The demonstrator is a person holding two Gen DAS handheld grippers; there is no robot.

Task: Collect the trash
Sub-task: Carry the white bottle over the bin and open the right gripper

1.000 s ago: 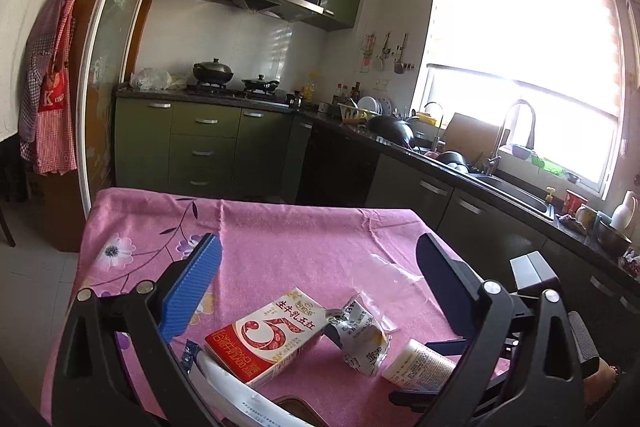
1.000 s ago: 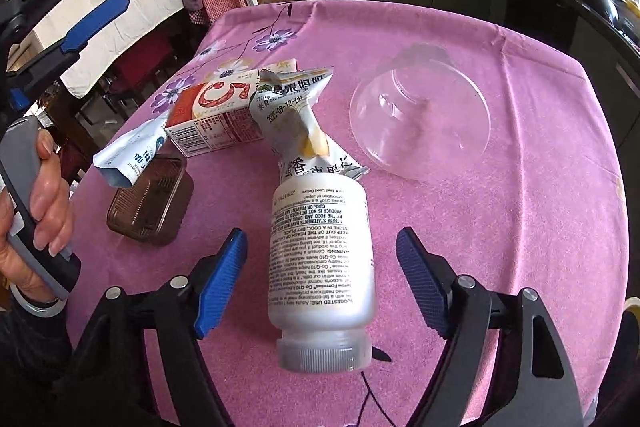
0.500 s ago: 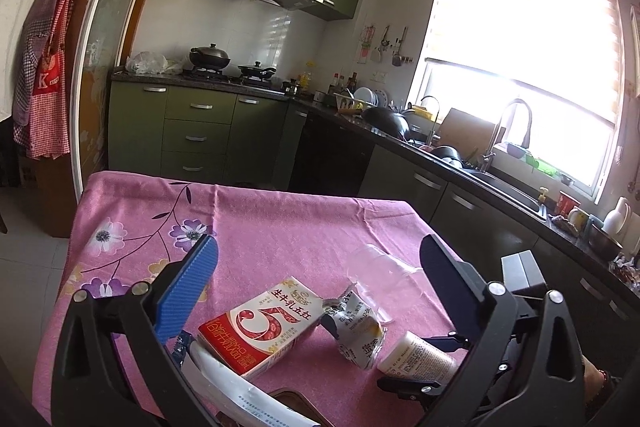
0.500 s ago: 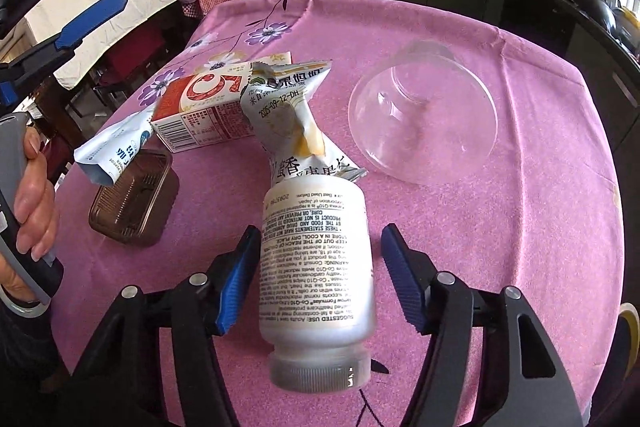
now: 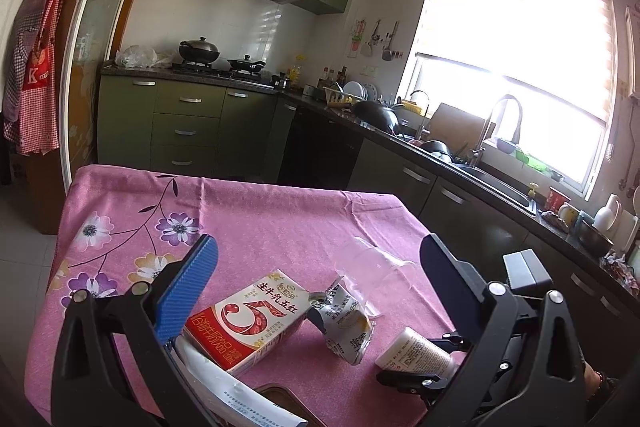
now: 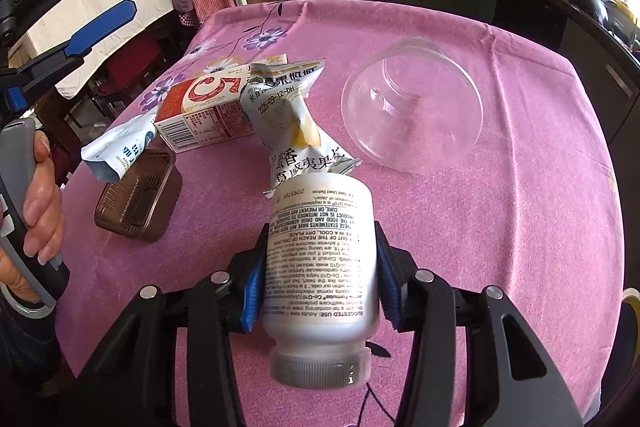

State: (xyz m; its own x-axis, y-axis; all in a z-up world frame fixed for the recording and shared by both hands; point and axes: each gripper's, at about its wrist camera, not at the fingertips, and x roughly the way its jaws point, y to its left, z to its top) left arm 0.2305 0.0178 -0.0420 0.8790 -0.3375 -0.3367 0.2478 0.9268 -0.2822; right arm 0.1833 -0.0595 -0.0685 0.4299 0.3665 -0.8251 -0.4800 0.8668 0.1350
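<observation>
Two blue pads of right gripper (image 6: 320,287) are closing on white plastic bottle (image 6: 320,267) lying on pink flowered tablecloth (image 6: 500,227), touching its sides. Behind: silver snack wrapper (image 6: 296,131), red-white carton (image 6: 200,107), clear plastic bowl (image 6: 412,107) upside down. Only right view shows brown plastic tray (image 6: 138,197) whole. Left gripper (image 5: 320,279) spread wide w/ nothing between.

Right gripper (image 6: 320,291): black angular arms, silver round screws, ribbed blue pads. Left gripper (image 5: 316,283) alike (grey handle). Left hand (image 6: 38,223) wears a wristband.

Home kitchen: green cabinets (image 5: 188,115), stove (image 5: 216,69), sink (image 5: 500,183).
</observation>
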